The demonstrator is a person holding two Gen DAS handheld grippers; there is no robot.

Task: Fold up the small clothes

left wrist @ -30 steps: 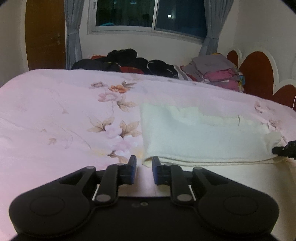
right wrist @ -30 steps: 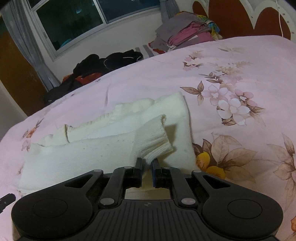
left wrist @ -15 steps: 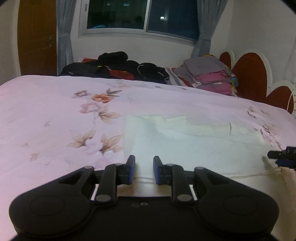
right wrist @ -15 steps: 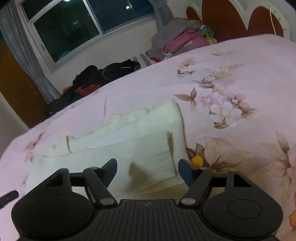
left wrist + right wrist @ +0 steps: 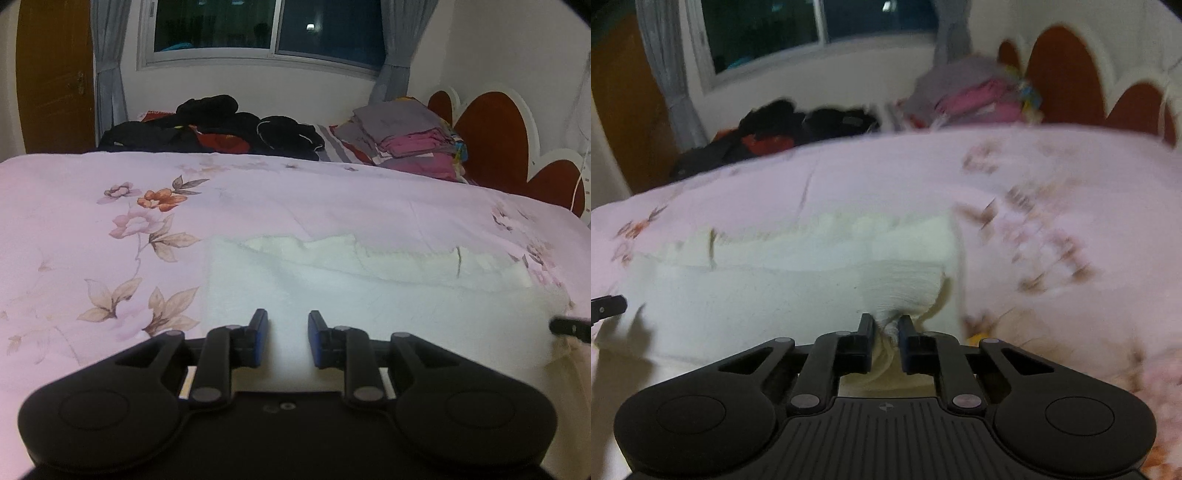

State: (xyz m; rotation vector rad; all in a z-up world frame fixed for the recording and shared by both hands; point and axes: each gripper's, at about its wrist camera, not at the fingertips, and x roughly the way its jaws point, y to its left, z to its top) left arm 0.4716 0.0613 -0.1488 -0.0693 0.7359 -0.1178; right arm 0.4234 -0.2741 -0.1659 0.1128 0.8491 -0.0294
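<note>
A cream knitted garment (image 5: 369, 291) lies folded flat on the pink floral bedspread; it also shows in the right wrist view (image 5: 783, 280). My left gripper (image 5: 284, 338) hovers over its near left edge with the jaws a little apart and nothing between them. My right gripper (image 5: 885, 341) is shut on the cloth at the garment's near right corner, and the cloth bunches up between the fingers. The right wrist view is blurred by motion. The right gripper's tip (image 5: 569, 326) shows at the right edge of the left wrist view.
The pink floral bedspread (image 5: 110, 236) covers the bed. A dark clothes pile (image 5: 221, 125) and a folded stack of grey and pink clothes (image 5: 410, 144) lie at the far edge. A red and white headboard (image 5: 495, 136) stands at the right.
My right gripper let go of the sleeve, opened wide, then shut again on the garment's near right corner. My left gripper rose a little and its jaws widened slightly.
</note>
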